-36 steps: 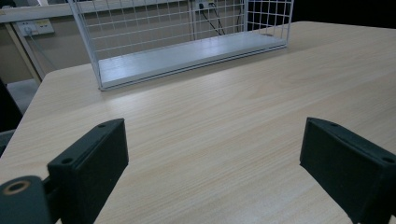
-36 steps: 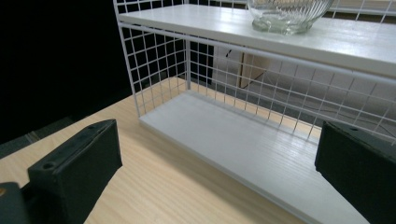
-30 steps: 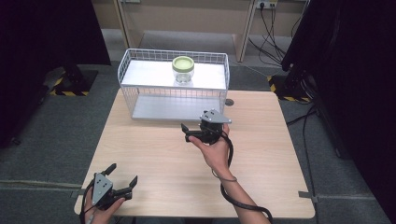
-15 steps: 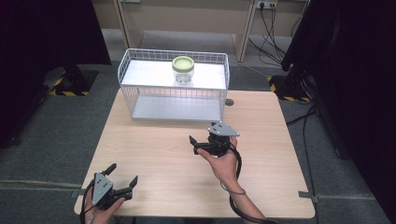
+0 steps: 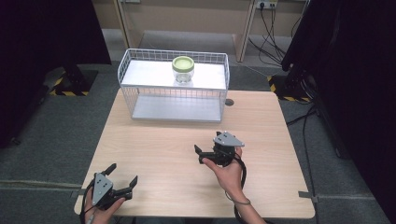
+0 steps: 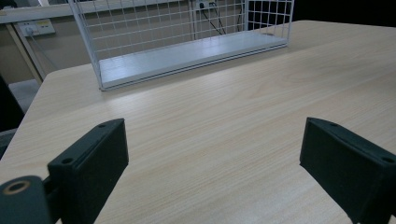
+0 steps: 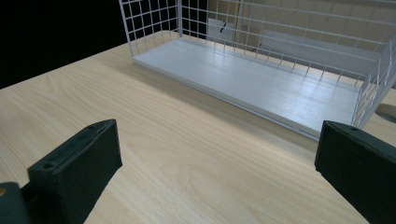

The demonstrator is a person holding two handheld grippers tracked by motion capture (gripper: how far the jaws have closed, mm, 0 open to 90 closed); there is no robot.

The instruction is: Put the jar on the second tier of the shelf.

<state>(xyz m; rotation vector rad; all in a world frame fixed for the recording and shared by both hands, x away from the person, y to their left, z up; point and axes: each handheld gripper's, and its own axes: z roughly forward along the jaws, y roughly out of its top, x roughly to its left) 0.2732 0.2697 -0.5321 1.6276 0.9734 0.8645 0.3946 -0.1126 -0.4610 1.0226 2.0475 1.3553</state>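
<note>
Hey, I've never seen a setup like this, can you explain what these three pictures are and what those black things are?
A person sits at a wooden table holding a hand-held two-jaw gripper in each hand: the left gripper near the table's front corner, the right gripper near the middle. One picture looks down from above. The other two come from cameras riding on each gripper; the black blocks at the bottom are its own jaws, standing wide apart and holding nothing. At the far side stands a white wire rack with two levels. A glass jar with a green lid stands on the upper level.
</note>
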